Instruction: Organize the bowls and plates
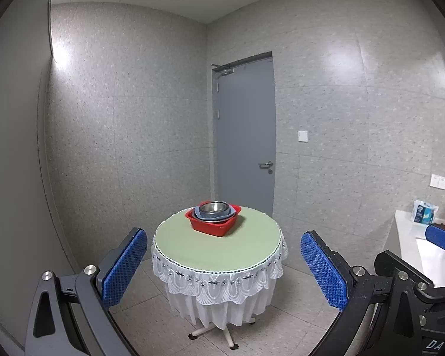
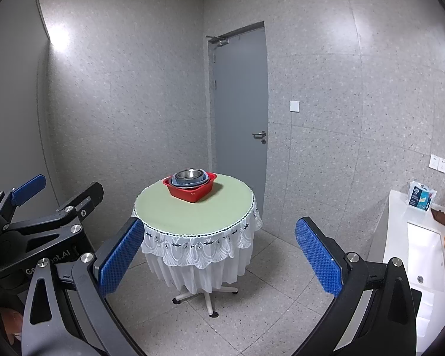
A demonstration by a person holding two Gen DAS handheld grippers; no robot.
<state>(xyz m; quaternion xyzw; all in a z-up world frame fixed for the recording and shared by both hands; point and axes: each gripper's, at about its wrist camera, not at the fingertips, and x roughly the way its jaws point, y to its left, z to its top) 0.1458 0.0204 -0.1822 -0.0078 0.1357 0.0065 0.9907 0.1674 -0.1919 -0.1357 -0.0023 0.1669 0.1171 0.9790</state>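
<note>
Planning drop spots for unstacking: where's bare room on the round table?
The round green-topped table is bare across its near half, between the red square plastic basin and the beaded lace edge, with a narrower strip left of the basin. The far side is crowded: the basin holds a blue-grey bowl and a steel bowl, nested.

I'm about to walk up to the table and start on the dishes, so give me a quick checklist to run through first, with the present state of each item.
1. Left gripper jaws open and empty: ok.
2. Right gripper jaws open and empty: ok.
3. Red basin sits fully on the round table, away from its edge: ok.
4. Metal bowl nested upright on top of the stack: ok.
5. Dishes within reach: not ok, both grippers are well short of the table.
6. Number of pieces under the metal bowl: cannot tell.
</note>
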